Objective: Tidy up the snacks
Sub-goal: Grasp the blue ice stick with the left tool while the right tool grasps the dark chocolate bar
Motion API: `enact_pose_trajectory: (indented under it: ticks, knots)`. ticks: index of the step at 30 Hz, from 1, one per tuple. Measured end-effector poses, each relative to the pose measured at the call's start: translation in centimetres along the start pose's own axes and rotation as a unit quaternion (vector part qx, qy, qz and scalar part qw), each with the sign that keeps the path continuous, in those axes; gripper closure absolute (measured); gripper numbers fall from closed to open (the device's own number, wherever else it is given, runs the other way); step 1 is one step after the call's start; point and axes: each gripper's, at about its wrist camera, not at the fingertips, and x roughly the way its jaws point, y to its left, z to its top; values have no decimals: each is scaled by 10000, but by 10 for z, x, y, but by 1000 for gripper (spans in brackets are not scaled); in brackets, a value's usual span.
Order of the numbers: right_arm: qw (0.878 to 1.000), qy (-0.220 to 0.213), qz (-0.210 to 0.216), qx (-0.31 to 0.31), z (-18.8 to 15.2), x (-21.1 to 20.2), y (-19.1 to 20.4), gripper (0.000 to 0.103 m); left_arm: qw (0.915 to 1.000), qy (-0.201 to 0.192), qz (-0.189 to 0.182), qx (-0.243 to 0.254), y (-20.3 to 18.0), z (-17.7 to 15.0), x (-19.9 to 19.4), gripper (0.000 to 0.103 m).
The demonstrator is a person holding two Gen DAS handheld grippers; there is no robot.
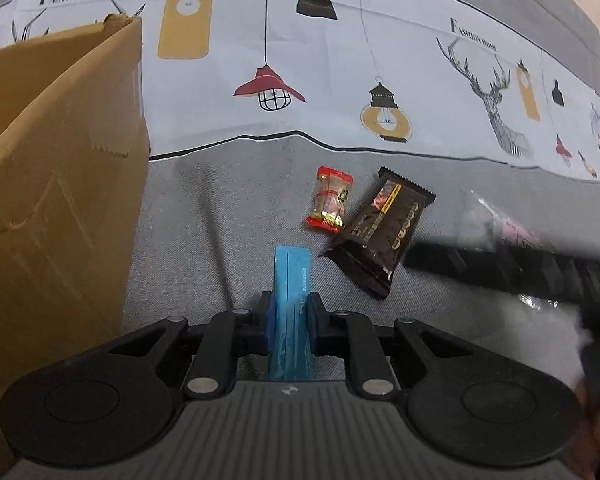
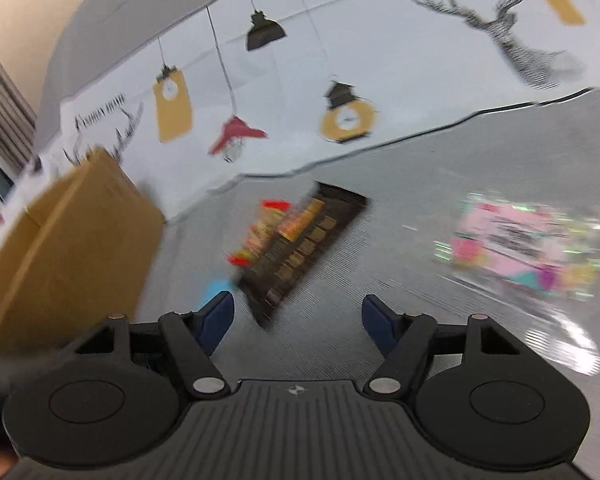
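In the left wrist view, a blue snack packet (image 1: 292, 300) is pinched by the left claw (image 1: 290, 316) beside a cardboard box (image 1: 60, 184); a red candy (image 1: 330, 199) touches a dark wrapper (image 1: 380, 232) ahead. In the blurred right wrist view, the right claw (image 2: 298, 320) is spread above the grey cloth (image 2: 420, 184), a pink packet (image 2: 520, 248) lying right.

**A home living space, judging by the fabric and clutter**

The setting looks domestic. The work surface is a soft grey woven fabric (image 1: 204, 216), like a sofa seat or bed cover, and behind it runs a pale printed cloth (image 1: 380, 60) decorated with hanging lamps, stag heads and the words "Fashion Home". A plain brown corrugated cardboard box (image 1: 56, 200) stands on the fabric at the left. In the right wrist view, a beige wall (image 2: 24, 8) and a striped grey curtain or blind (image 2: 0, 96) show at the far left edge.
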Motion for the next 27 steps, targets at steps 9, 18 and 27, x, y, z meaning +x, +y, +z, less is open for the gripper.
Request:
enact_pose_trajectory:
  ticks: [9, 18, 27]
  knots:
    - [9964, -168, -352, -750, 4, 53, 27, 13, 9998, -27, 139, 145, 7, -1, -2, 83]
    - [9859, 336, -1027, -1279, 3, 30, 22, 59, 9994, 162, 189, 220, 17, -4, -8, 83]
    - [9842, 939, -838, -1247, -43, -37, 35, 59, 9993, 359, -105, -56, 6, -15, -24, 83]
